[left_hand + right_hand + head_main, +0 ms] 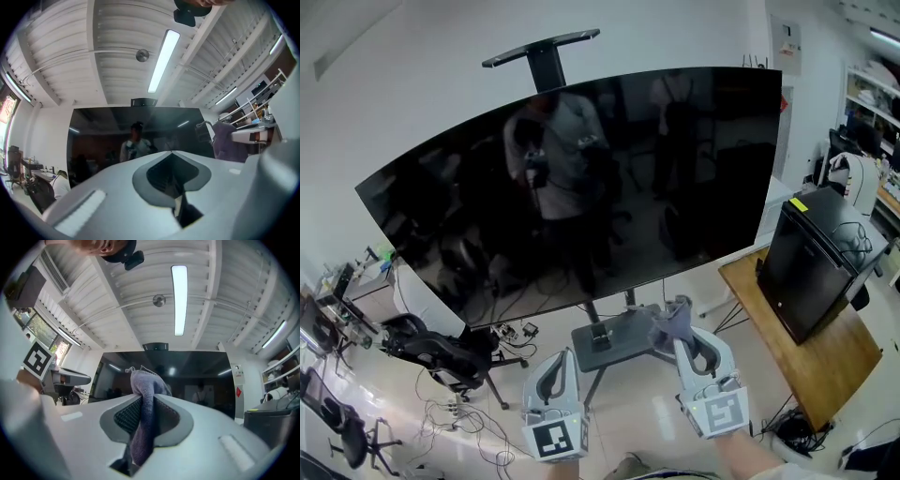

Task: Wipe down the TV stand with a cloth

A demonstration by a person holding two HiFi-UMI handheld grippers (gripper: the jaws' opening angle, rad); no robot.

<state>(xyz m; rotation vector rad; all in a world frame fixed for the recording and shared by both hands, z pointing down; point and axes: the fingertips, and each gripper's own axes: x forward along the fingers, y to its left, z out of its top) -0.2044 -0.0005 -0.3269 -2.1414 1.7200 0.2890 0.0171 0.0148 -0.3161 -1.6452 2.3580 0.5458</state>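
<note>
1. Two grippers sit low in the head view, above a pale, glossy floor (502, 370).
2. Far left: a black office chair (431, 345) stands on the floor, with loose cables (464, 412) lying near it.
3. Left gripper (563, 357): its own view shows the jaws brought together with nothing between them. It is held just left of the stand's base.
4. Centre: a large dark TV screen (581, 187) is mounted on the TV stand (623, 336). The stand's grey base plate rests on the floor below the screen's lower edge. Its column top and a flat black shelf (542, 47) rise above the screen.
5. Right gripper (682, 325): the jaws are clamped on a grey-purple cloth (670, 319). In the right gripper view the cloth (145, 394) is pinched between the pads and bunches up past the tips. In the head view it lies over the right part of the base plate; contact cannot be confirmed.
6. Right: a wooden table (825, 370) carries a black cabinet (811, 262).
7. Overhead: a white slatted ceiling (117, 42) with a strip light (163, 61) shows in both gripper views.
</note>
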